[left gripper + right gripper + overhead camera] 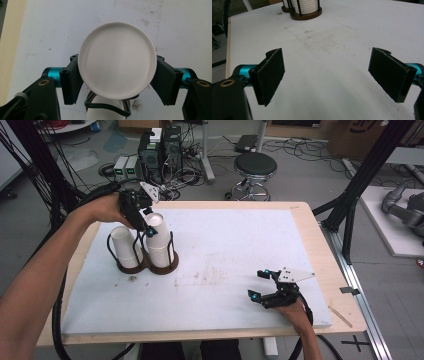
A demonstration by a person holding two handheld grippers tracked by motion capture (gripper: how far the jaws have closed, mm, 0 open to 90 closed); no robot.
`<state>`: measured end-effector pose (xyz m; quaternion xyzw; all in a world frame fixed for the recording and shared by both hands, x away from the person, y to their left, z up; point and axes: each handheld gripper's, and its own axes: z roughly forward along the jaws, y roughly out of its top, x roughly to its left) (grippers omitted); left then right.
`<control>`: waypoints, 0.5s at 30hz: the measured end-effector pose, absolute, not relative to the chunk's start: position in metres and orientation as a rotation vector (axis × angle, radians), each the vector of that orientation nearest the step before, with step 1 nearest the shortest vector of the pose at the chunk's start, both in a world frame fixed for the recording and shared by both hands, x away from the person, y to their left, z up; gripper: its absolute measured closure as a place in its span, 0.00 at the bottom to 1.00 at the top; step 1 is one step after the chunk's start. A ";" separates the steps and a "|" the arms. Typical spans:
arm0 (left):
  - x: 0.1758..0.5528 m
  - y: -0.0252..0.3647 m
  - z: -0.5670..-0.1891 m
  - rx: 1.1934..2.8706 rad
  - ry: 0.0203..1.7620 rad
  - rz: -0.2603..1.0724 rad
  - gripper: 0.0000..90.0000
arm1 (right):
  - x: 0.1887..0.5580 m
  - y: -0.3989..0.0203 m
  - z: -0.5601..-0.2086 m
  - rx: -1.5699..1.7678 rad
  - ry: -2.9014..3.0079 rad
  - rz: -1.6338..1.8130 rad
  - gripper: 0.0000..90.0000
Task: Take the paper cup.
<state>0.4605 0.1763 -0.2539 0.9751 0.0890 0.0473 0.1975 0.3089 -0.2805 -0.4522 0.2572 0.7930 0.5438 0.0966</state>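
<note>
The left hand-held gripper (141,220) stood over the cup holder (150,262) at the far left of the white surface (225,265), its jaws pointing down and clamped on the top white cup (156,222) of the right-hand stack. In the left gripper view the cup (117,60) appeared from above as a round white disc set squarely between the two black pads (71,80), each pad touching the rim on opposite sides. Directly below the cup in that view lay the black wire upright of the holder (107,106) and the next white cup of the stack. The holder consisted of two round brown bases joined side by side, each ringed by black wire uprights; the second stack of cups (124,247) stood in the compartment just to the left of the gripped stack. The right hand-held gripper (260,285) rested low over the near right part of the surface, well apart from the holder, with its jaws spread wide and nothing between them. In the right gripper view the pads (269,75) stood apart over bare white surface (329,75), and the holder base (305,15) lay far ahead of the jaws, toward the left.
</note>
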 end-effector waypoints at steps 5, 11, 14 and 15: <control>0.460 0.178 -0.251 2.711 0.250 0.134 0.36 | 0.310 -0.281 -0.452 0.755 2.346 1.608 0.16; 0.458 0.183 -0.244 2.676 0.248 0.143 0.37 | 0.309 -0.281 -0.452 0.762 2.349 1.609 0.16; 0.457 0.187 -0.240 2.660 0.254 0.147 0.37 | 0.309 -0.281 -0.452 0.765 2.350 1.609 0.16; 0.456 0.188 -0.239 2.655 0.258 0.151 0.37 | 0.309 -0.280 -0.452 0.765 2.349 1.606 0.16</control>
